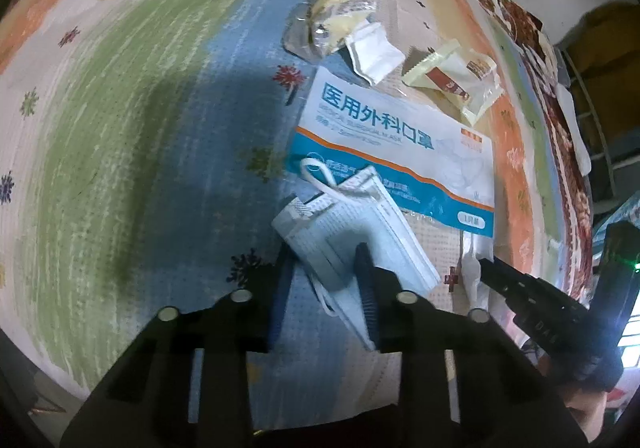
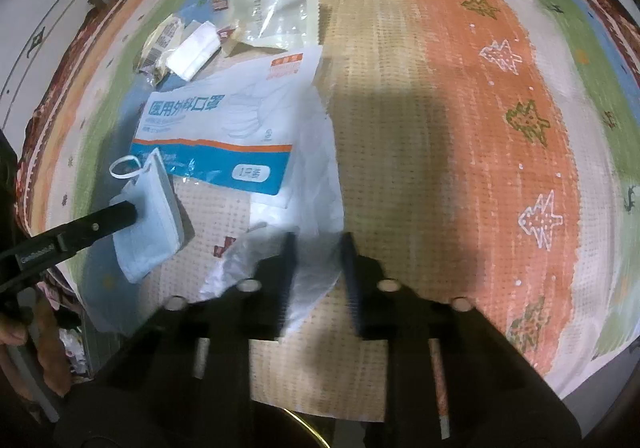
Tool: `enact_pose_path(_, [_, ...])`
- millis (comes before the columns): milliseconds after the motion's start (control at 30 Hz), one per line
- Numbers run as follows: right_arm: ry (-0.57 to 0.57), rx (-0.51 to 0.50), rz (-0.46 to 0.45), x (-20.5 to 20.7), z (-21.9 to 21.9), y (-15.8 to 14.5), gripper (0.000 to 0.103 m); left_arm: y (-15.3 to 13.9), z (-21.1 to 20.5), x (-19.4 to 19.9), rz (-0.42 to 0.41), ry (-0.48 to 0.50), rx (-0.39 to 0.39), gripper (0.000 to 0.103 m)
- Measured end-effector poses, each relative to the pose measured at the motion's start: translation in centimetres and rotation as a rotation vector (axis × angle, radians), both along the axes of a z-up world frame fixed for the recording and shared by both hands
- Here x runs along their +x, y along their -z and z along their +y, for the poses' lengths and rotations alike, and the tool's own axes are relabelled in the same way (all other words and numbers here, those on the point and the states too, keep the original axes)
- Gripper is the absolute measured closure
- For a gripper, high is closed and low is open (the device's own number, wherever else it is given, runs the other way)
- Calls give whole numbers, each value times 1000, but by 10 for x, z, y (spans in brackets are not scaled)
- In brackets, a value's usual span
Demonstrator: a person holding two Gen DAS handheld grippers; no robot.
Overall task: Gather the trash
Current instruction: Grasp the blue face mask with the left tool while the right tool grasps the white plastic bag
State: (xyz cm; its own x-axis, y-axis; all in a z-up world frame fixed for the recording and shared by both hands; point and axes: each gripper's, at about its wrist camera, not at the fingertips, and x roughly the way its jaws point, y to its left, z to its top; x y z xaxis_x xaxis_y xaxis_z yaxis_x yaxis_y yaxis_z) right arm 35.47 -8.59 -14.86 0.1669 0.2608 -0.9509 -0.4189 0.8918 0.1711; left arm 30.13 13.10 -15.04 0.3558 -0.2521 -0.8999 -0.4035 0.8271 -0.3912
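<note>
- The left tongs straddled the folded blue face mask, jaws narrowed around it, seemingly pinching it so it could be lifted as trash.
- The right tongs, just beside the mask, gripped a thin white plastic bag, probably holding it ready to receive the litter.
- Just beyond the mask lay its torn mask packet, flat on the striped patterned mat that served as the surface.
- Farther beyond the mask sat a small white wrapper, a cream snack wrapper and a crumpled clear wrapper, all uncollected.
</note>
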Motion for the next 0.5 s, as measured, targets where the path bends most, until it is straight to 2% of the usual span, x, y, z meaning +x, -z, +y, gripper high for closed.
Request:
enact_pose_path(67, [-11,-1,5,-2,1,-2,97,-3,-1,1,-1,5,-9,89])
enact_pose_path(200, [-9,-3,-3,-2,-3,-8,99,-18,-3,0,-3,4,7,95])
enact_pose_path(333, [10,11,-4,-3,-8,-17,99,-39,-5,0,-37,2,-4,97])
enact_pose_path(500, [13,23,-46,-11,-17,-36,100,-62,-11,-5,-84,26,35,97])
